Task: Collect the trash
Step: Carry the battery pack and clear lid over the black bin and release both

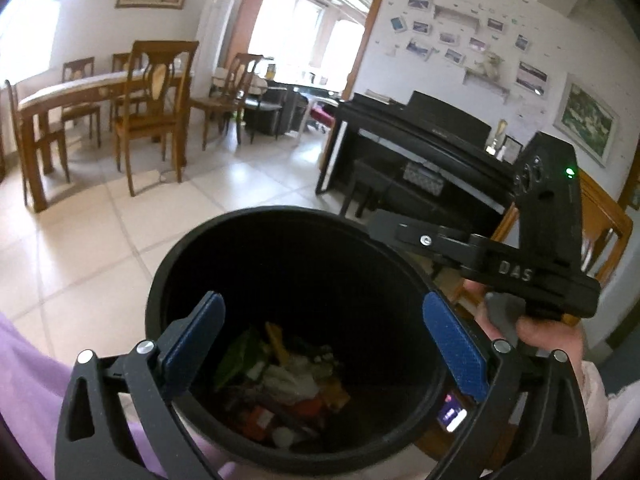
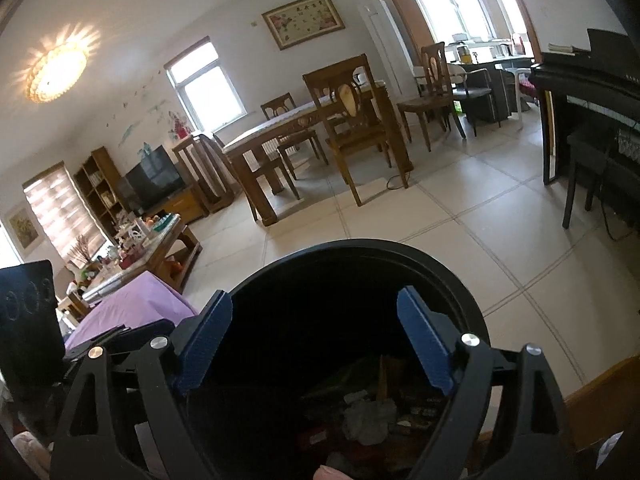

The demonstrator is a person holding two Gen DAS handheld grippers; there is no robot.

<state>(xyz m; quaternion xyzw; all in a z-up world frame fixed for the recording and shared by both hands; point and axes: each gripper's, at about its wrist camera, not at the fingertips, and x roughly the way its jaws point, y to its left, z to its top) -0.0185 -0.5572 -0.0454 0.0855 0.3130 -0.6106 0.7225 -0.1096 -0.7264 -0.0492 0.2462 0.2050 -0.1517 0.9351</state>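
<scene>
A round black trash bin (image 1: 208, 248) fills the lower middle of the left wrist view. It also shows in the right wrist view (image 2: 448, 268). Mixed trash (image 1: 288, 384) lies at its bottom: crumpled white paper, a green leaf, orange and red wrappers; it also shows in the right wrist view (image 2: 368, 412). My left gripper (image 1: 324, 340) is open and empty, its blue pads (image 1: 456, 344) spread over the bin's mouth. My right gripper (image 2: 316, 340) is open and empty over the same bin; its body shows at the right of the left wrist view (image 1: 500, 264).
A black piano (image 1: 420, 148) with its bench stands right of the bin. A wooden dining table (image 2: 304, 128) and chairs (image 1: 156, 112) stand farther back on the tiled floor (image 1: 100, 240). A cluttered coffee table (image 2: 152, 240) and purple cloth (image 2: 132, 312) lie to the left.
</scene>
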